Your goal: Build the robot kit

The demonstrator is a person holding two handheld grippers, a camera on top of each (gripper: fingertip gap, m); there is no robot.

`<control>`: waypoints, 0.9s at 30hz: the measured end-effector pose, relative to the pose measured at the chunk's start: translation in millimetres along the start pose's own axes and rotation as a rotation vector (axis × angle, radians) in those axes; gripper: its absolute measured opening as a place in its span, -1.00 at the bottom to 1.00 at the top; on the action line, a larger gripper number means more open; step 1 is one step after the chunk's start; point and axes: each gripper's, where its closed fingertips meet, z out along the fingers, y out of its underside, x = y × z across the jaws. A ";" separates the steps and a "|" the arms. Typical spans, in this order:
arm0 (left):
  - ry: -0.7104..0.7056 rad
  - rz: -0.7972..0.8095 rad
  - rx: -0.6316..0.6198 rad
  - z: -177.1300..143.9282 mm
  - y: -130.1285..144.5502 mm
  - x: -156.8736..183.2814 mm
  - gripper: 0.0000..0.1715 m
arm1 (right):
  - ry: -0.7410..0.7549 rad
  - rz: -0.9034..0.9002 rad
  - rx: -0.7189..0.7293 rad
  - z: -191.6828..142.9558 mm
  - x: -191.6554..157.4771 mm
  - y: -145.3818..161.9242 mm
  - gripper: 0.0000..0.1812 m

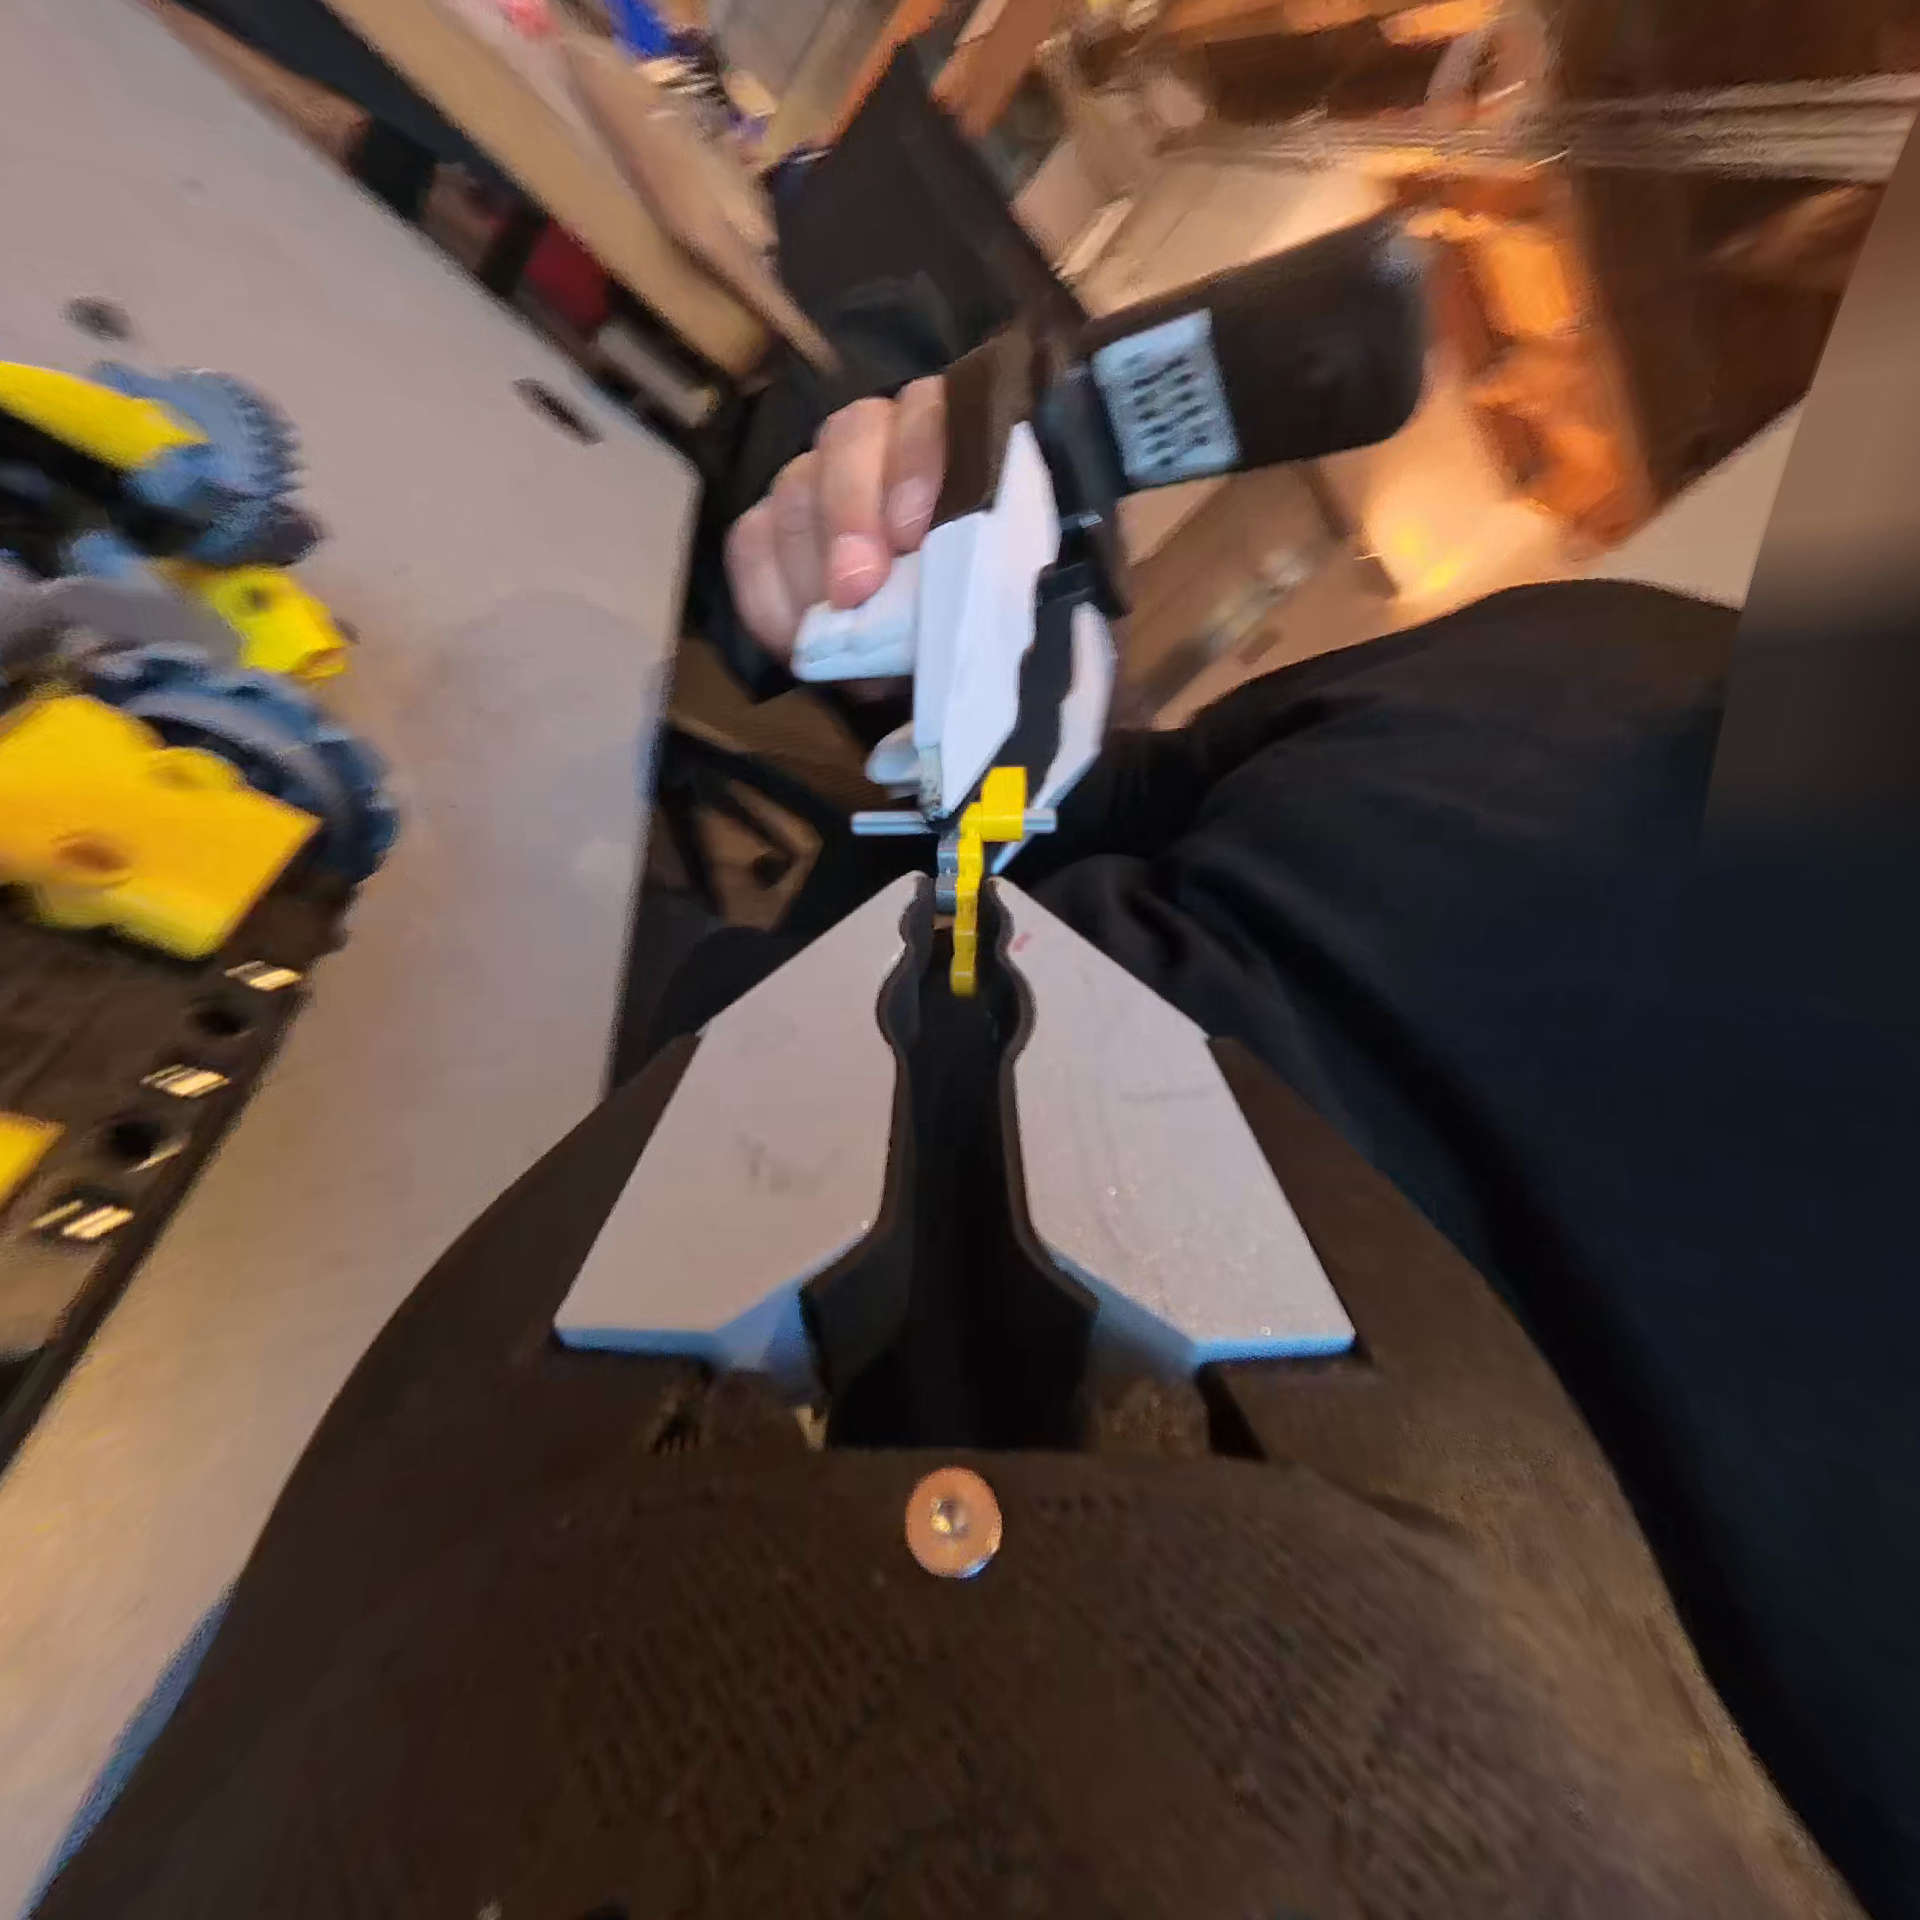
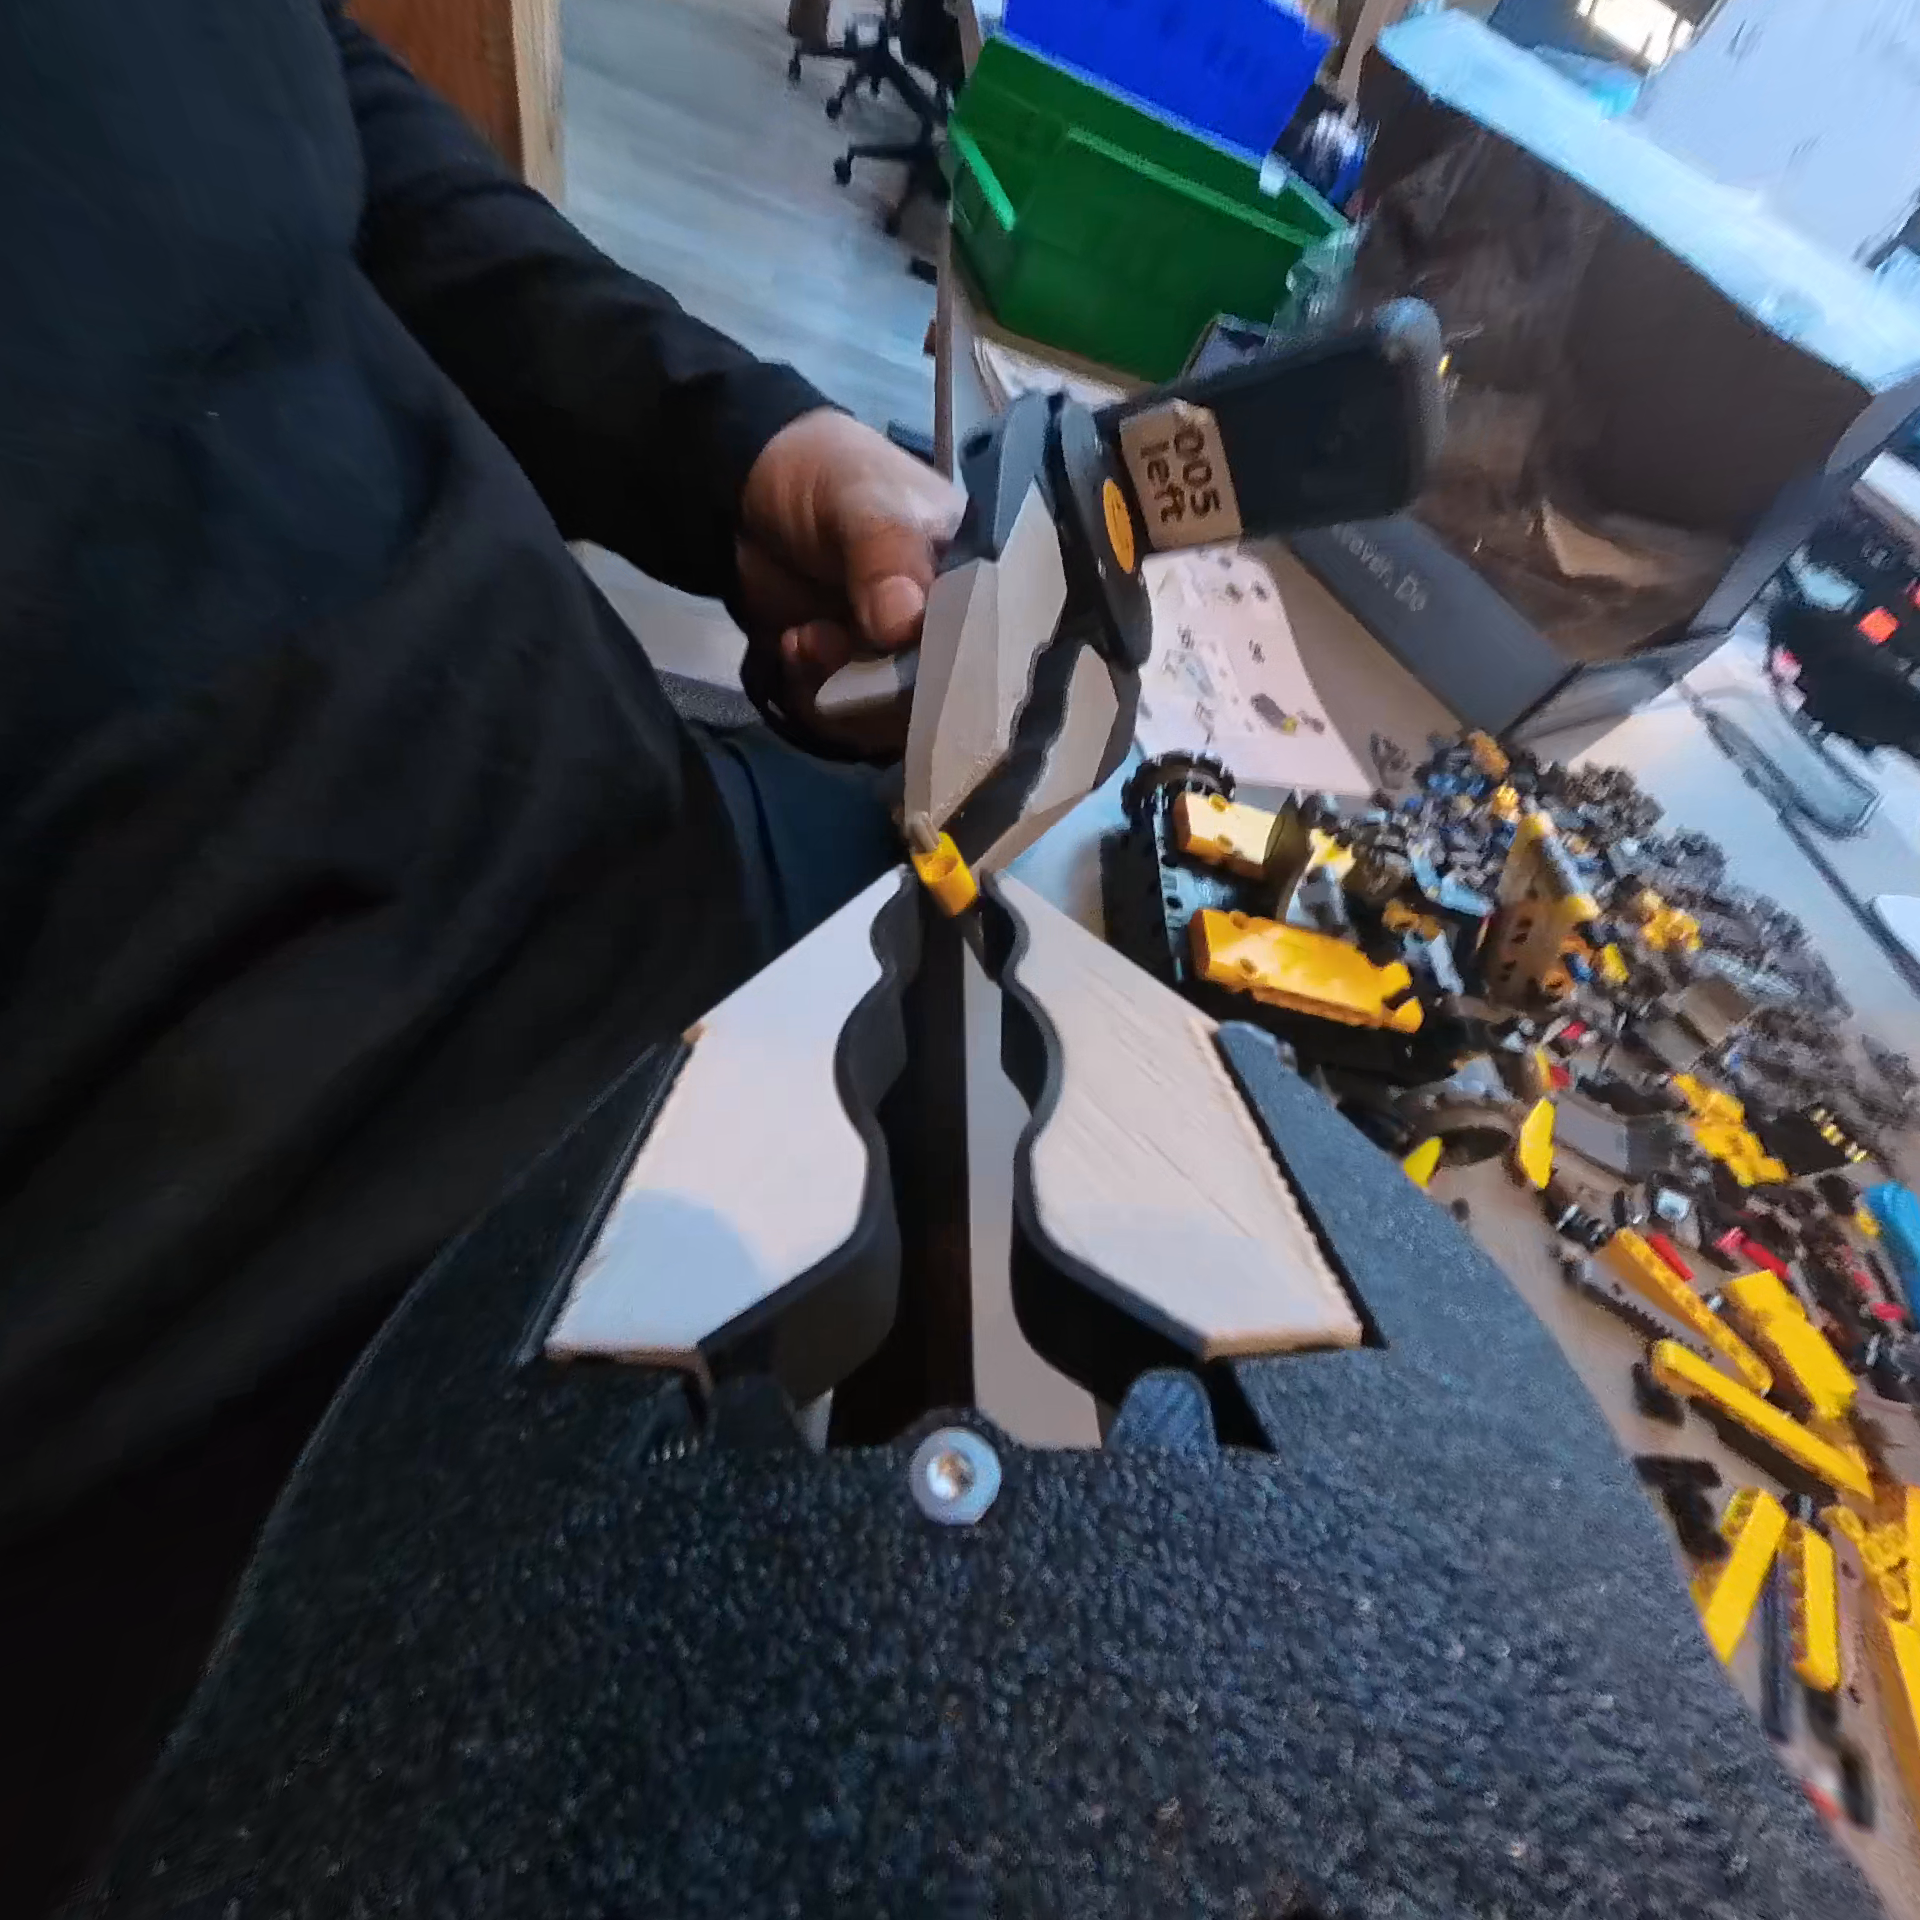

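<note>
My left gripper (image 1: 956,899) is shut on a thin yellow beam (image 1: 966,956), held in the air in front of a person in a black top. My right gripper (image 1: 971,831) comes down from above, tip to tip with the left. It is shut on a small yellow connector (image 1: 1003,800) with a grey axle (image 1: 883,823) through it; the connector meets the beam's top. In the right wrist view, my right gripper (image 2: 948,891) grips the yellow piece (image 2: 945,871), and the left gripper (image 2: 951,842) meets it from above. A hand holds each gripper.
A half-built yellow and black toy vehicle (image 2: 1288,966) stands on the pale table (image 1: 468,623); it also shows in the left wrist view (image 1: 135,821). Loose parts (image 2: 1714,1299) lie spread to the right. Behind are an instruction sheet (image 2: 1226,665), a dark box (image 2: 1558,468) and a green crate (image 2: 1101,229). Both grippers' tips are close together, under 4 cm apart.
</note>
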 end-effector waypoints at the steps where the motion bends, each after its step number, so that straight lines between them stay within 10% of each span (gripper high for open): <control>1: -0.059 0.020 -0.014 -1.5 0.9 -7.1 -0.94 | -0.004 0.028 -0.029 1.7 1.2 5.5 -0.89; 6: -0.339 0.210 -0.119 -14.9 1.9 -25.1 -0.78 | -0.073 0.281 -0.164 11.7 1.7 32.1 -0.92; 27: -0.421 0.359 -0.330 -0.8 22.2 -27.6 -0.92 | -0.368 0.605 -0.394 17.8 -16.5 45.3 -0.92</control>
